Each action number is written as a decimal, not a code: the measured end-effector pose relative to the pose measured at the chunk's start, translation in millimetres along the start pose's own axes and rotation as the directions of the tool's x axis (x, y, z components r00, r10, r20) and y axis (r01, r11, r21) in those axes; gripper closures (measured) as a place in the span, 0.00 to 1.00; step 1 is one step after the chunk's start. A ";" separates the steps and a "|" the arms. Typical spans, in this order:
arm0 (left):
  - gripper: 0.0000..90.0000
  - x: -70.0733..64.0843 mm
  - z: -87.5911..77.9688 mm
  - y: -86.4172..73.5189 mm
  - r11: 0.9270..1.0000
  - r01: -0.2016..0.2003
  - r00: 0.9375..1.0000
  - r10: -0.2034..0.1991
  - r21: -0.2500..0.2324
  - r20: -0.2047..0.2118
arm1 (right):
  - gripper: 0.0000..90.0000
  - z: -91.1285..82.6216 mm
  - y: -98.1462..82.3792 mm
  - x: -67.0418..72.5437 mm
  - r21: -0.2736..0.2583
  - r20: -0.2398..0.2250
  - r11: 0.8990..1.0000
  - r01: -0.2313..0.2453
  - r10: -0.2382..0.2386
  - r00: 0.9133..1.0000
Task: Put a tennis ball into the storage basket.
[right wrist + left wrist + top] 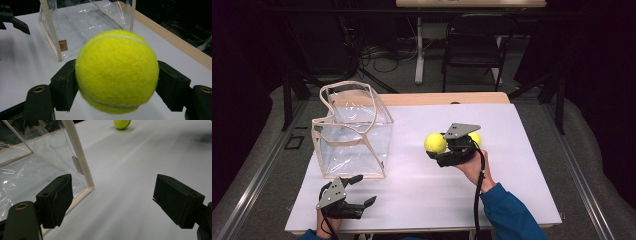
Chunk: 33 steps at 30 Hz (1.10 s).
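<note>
My right gripper (438, 149) is shut on a yellow tennis ball (435, 143) and holds it over the middle of the white table (522, 190). In the right gripper view the ball (117, 71) sits squeezed between both black jaws. A second yellow ball (475, 138) peeks out just behind that gripper. A clear plastic bag with beige trim (352, 130) stands open at the left. My left gripper (364, 189) rests near the front edge, just in front of the bag, open and with nothing in it. The left gripper view has the bag's corner (86, 180) by the left jaw and a yellow ball (122, 123) far off.
A wooden strip (447, 98) runs along the table's far edge. Beyond it stand a black chair (474, 45) and a white desk leg (418, 50) among cables on the floor. The left gripper (12, 20) appears at the top left of the right gripper view.
</note>
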State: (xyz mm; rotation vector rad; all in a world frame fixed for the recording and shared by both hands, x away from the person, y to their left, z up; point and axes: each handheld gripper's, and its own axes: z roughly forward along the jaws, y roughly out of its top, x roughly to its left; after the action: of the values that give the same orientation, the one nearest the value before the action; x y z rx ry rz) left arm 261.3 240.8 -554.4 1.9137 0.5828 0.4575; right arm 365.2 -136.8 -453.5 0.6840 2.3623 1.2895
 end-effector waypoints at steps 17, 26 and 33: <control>0.18 0.3 -0.1 0.2 1.000 0.001 1.000 -0.001 -0.001 0.000 | 0.29 7.1 14.9 -3.7 -0.010 -0.014 1.000 0.002 -0.002 1.000; 0.18 0.2 -0.6 0.1 1.000 0.001 1.000 -0.001 -0.003 -0.001 | 0.29 9.3 24.2 -6.1 -0.023 -0.016 1.000 0.004 -0.005 1.000; 0.18 -0.1 -0.6 0.1 1.000 -0.003 1.000 0.003 -0.010 0.000 | 0.29 12.0 28.7 -8.8 -0.028 -0.018 1.000 0.002 -0.002 1.000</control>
State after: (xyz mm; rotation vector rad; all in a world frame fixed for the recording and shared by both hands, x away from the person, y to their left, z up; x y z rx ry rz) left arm 261.0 241.2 -554.1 1.9054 0.5772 0.4613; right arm 385.6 -120.3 -434.6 0.6637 2.3539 1.3313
